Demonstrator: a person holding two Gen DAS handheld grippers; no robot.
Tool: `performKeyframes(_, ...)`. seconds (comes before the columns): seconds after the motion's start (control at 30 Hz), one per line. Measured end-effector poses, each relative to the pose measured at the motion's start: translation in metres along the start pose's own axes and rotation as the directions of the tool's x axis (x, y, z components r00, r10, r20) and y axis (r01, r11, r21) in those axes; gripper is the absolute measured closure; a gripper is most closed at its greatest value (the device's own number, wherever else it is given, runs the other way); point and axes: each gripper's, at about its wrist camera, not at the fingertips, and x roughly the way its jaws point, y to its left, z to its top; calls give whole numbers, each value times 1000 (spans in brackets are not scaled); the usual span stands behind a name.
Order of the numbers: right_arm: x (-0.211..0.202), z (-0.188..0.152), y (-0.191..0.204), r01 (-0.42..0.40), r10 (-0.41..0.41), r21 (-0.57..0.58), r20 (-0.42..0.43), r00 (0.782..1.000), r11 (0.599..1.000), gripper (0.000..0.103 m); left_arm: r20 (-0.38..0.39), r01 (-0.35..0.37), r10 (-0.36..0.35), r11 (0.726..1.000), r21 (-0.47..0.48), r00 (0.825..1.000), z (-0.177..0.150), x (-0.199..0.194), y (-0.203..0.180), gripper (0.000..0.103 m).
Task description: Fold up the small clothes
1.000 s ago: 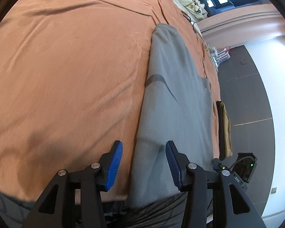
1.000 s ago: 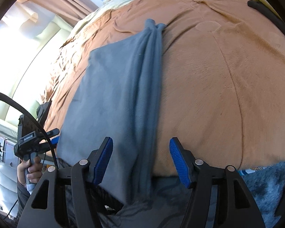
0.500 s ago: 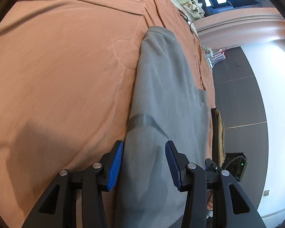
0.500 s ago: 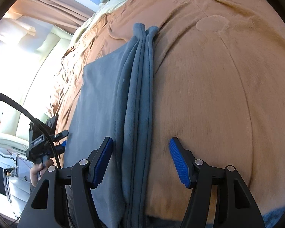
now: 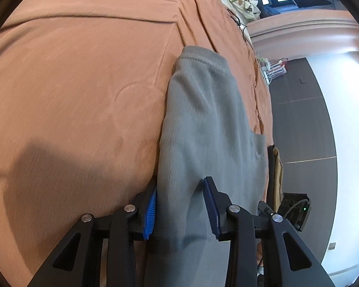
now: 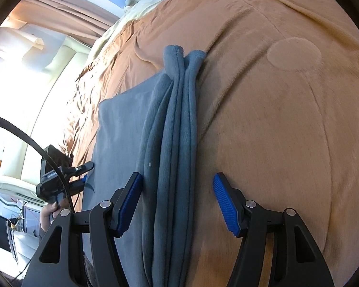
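Both grippers have advanced along the grey garment (image 5: 210, 129) since the earlier frames: its far hem now sits lower in each view, and the fabric reaches deeper between the jaws.

We read the step in hand as the grasp that precedes a fold. The garment lies lengthwise on the orange bedspread (image 5: 83, 83), running from 6 o'clock toward 12 o'clock in both wrist views.

Left gripper (image 5: 180, 211): the jaws are closing. One long edge of the garment lies between them; the blue pad at 9 o'clock touches the fabric edge, while the pad at 3 o'clock appears to sit on top of the cloth. We see no firm pinch yet.

Right gripper (image 6: 177, 205): the jaws stand wide. The bunched, rolled edge of the garment (image 6: 177, 124) runs between them, clear of both pads. The person's other hand (image 6: 47, 215), holding the left tool, shows at 8 o'clock in this view.

Next move, in our judgement:
1. Complete the left closure on a single edge.
2. Close the right jaws on the rolled edge, gathering all its layers.
3. Lift both ends evenly and carry them toward the far hem at 12 o'clock.

Uneven layers on the right side may slip or fold crooked.
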Motion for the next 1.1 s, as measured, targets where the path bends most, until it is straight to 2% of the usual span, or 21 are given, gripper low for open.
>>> performKeyframes(0.3,17,22,-8,-51,51,-6,-1,999,999,43,-13,-9,9,1000,26,1000,25,9,-5,67)
performKeyframes(0.47,30,35,-10,-80,80,-14,-7,997,997,43,15,-13,12,999,30,1000,35,5,-1,67)
performKeyframes(0.7,34,40,-11,-75,75,-45,-8,997,996,44,21,10,-11,999,46,1000,52,16,-4,67)
performKeyframes(0.77,37,42,-7,-53,52,-58,-10,999,997,48,21,18,-20,998,52,1000,54,18,-4,71)
performKeyframes(0.83,42,46,-1,-30,28,-68,-27,999,997,65,18,15,-16,998,54,1000,52,17,-2,81)
performKeyframes(0.87,47,47,1,-8,5,-73,-43,999,997,69,17,12,-13,998,60,1000,52,18,-2,87)
performKeyframes(1.0,48,48,13,31,-35,-92,-37,999,995,85,34,34,-37,995,89,999,49,9,-6,93)
performKeyframes(1.1,44,47,28,66,-69,-117,-22,997,991,90,49,49,-55,992,116,997,49,1,-16,94)
